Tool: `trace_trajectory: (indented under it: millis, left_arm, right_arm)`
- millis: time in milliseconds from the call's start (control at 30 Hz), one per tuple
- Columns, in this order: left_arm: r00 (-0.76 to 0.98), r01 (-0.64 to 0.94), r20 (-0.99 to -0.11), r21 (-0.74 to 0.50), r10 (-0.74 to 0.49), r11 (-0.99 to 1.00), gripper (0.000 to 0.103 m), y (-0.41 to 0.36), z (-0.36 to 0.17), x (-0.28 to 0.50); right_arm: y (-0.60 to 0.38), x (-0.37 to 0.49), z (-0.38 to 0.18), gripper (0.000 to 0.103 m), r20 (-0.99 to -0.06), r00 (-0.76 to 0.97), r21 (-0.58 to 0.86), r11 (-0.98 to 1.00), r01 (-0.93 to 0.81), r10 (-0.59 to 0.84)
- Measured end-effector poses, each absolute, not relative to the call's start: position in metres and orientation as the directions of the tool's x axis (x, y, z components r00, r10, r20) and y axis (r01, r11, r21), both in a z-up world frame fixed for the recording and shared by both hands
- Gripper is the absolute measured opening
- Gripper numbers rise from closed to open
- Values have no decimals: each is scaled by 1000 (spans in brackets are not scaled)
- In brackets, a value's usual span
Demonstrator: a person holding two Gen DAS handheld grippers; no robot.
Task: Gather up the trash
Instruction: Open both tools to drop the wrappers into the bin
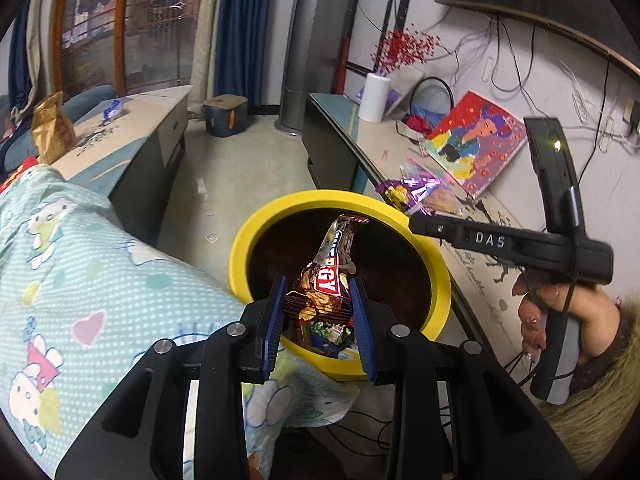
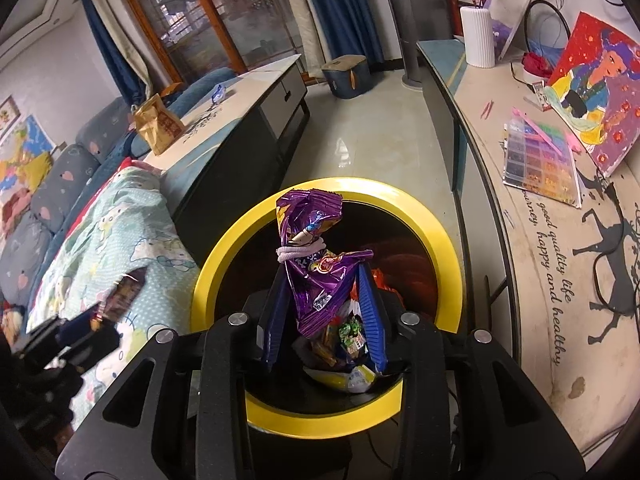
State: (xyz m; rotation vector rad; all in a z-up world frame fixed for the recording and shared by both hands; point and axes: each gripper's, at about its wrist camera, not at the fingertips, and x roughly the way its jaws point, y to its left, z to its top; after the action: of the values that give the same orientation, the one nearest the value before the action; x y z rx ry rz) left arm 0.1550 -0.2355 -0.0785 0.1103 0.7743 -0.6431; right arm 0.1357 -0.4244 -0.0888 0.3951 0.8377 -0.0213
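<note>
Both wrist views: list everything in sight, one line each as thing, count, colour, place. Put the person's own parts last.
Trash bin: one, yellow rim, dark inside, on the floor below both tongs.
Brown wrapper: one, brown and red, between the left tongs' pads over the bin.
Purple wrapper: one, purple foil, tied with a white band, between the right tongs' pads over the bin.
Blanket: one, pale green cartoon print, left of the bin.
Paper bag: one, brown, on the low table.
Vase: one, white, on the side counter.
Painting: one, red and multicoloured, leaning on the counter.
Left tongs: blue pads.
Right tongs: blue pads.
</note>
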Motion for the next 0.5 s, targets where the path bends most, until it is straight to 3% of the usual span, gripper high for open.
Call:
trace_trajectory:
  millis: [200, 300, 367, 400, 467, 500]
  left_arm:
    - [508, 601, -707, -119, -492, 791, 31, -253, -94, 162]
    - [482, 615, -718, -130, -501, 778, 33, -263, -101, 170]
    - [461, 619, -732, -140, -502, 773, 48, -270, -106, 176]
    - [457, 619, -736, -141, -501, 772, 60, -271, -107, 177]
    - [470, 613, -728, -138, -500, 778, 72, -270, -104, 178]
    - [478, 610, -717, -145, -507, 779, 83, -268, -100, 177]
  right_arm:
    - [-430, 136, -89, 29, -724, 675, 349, 920, 179, 143]
    - [-434, 135, -88, 39, -719, 681, 354, 916, 188, 138]
    - [-437, 133, -86, 43, -717, 686, 355, 912, 208, 123]
    - [-439, 132, -84, 44, -713, 690, 361, 908, 211, 123]
    - [-441, 127, -76, 51, -703, 702, 365, 906, 213, 118]
    - [-441, 122, -70, 57, -694, 712, 357, 909, 215, 104]
